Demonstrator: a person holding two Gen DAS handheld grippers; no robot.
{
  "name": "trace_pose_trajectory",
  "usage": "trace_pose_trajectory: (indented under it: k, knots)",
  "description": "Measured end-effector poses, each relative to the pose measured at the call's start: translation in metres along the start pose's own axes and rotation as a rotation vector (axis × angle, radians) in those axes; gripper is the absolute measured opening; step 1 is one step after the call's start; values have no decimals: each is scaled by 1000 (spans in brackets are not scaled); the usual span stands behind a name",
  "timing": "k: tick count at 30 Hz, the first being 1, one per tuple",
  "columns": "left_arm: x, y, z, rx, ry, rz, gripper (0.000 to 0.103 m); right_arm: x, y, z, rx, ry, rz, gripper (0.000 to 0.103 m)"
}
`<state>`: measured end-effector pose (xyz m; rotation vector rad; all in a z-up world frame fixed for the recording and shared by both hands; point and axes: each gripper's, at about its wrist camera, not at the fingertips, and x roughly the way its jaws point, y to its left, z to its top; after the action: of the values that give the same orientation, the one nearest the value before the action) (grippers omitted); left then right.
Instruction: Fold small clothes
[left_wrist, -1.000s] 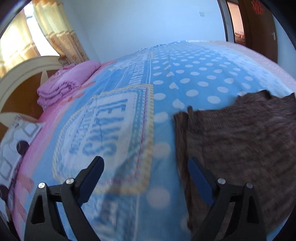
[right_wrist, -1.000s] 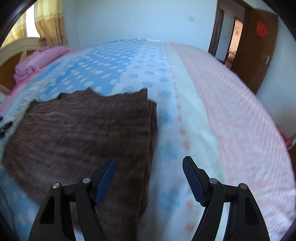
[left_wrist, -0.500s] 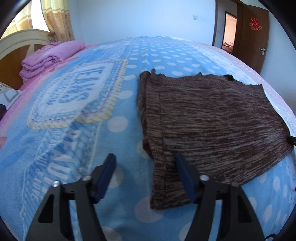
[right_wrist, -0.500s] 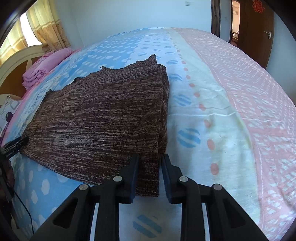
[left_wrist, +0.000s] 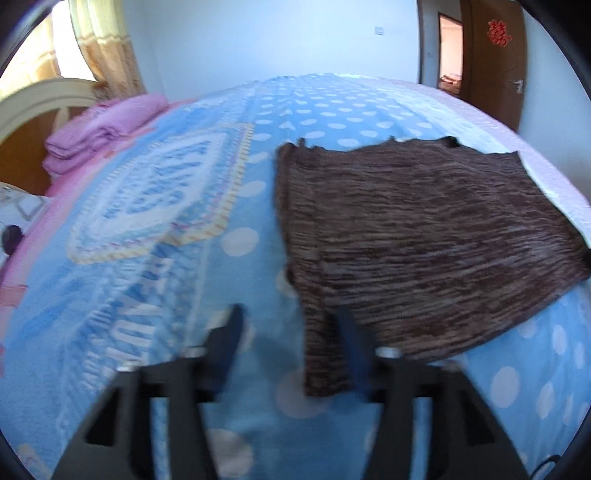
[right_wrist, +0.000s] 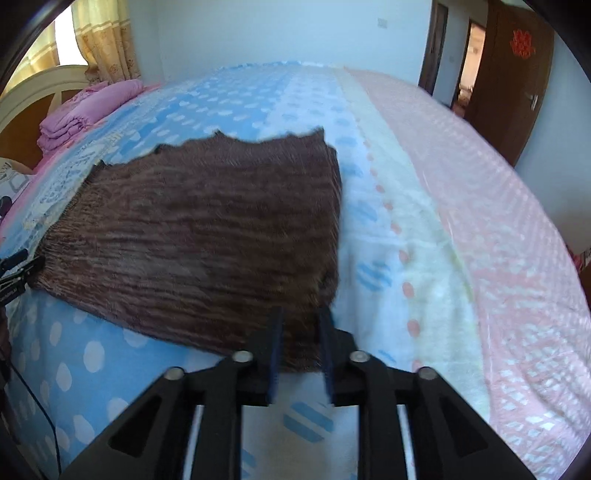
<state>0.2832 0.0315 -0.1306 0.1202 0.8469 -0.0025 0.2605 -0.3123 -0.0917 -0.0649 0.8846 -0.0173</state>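
Observation:
A brown knitted garment (left_wrist: 413, 236) lies flat on the blue dotted bedspread (left_wrist: 155, 280); it also shows in the right wrist view (right_wrist: 199, 236). My left gripper (left_wrist: 291, 332) is open, its fingers on either side of the garment's near left corner. My right gripper (right_wrist: 301, 336) is closed on the garment's near right corner, which is slightly lifted. The left gripper's tip (right_wrist: 14, 266) shows at the left edge of the right wrist view.
Folded pink bedding (left_wrist: 99, 129) lies by the cream headboard (left_wrist: 33, 99) at the far left. A patterned pillow (left_wrist: 14, 221) lies at the left edge. A brown door (right_wrist: 517, 74) stands open at the far right. The pink part of the bedspread (right_wrist: 498, 229) spreads to the right.
My right gripper closed from wide open onto the garment's near right corner. My left gripper swung right to the garment's near left corner and narrowed, still open.

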Motion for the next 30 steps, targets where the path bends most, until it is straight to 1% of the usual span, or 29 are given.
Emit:
trace_pose_trajectory:
  k: [1, 2, 5, 6, 7, 8, 10, 13, 15, 20, 22, 26, 30]
  knots:
    - [-3, 1, 2, -1, -22, 21, 83, -2, 8, 6, -15, -23, 15, 51]
    - [-4, 1, 3, 0, -32, 20, 83, -1, 18, 14, -32, -52, 26, 55]
    - [0, -1, 11, 10, -16, 47, 83, 9, 37, 31, -51, -73, 53, 55]
    - [2, -2, 12, 15, -12, 61, 83, 16, 44, 35, -48, -68, 81, 55]
    - [5, -3, 13, 21, -4, 73, 83, 22, 50, 38, -52, -59, 90, 55]
    - [9, -4, 13, 25, 9, 83, 83, 30, 57, 40, -66, -49, 81, 55]
    - [14, -6, 13, 34, 25, 92, 83, 42, 66, 38, -89, -27, 79, 55]
    - [19, -6, 10, 36, 31, 95, 84, 59, 70, 27, -87, 37, 85, 55]
    - [19, -5, 9, 32, 30, 88, 84, 59, 73, 15, -111, 6, 63, 55]
    - [21, -3, 6, 18, 43, 67, 85, 51, 75, -4, -111, -5, 38, 55]
    - [22, 0, 3, 3, 53, 64, 87, 49, 74, -8, -98, -3, 34, 55]
    - [18, 3, -5, -12, 58, 53, 88, 44, 76, -16, -108, -11, 18, 55]
    - [15, 6, -10, -28, 54, 38, 88, 41, 77, -18, -118, -13, 5, 55]
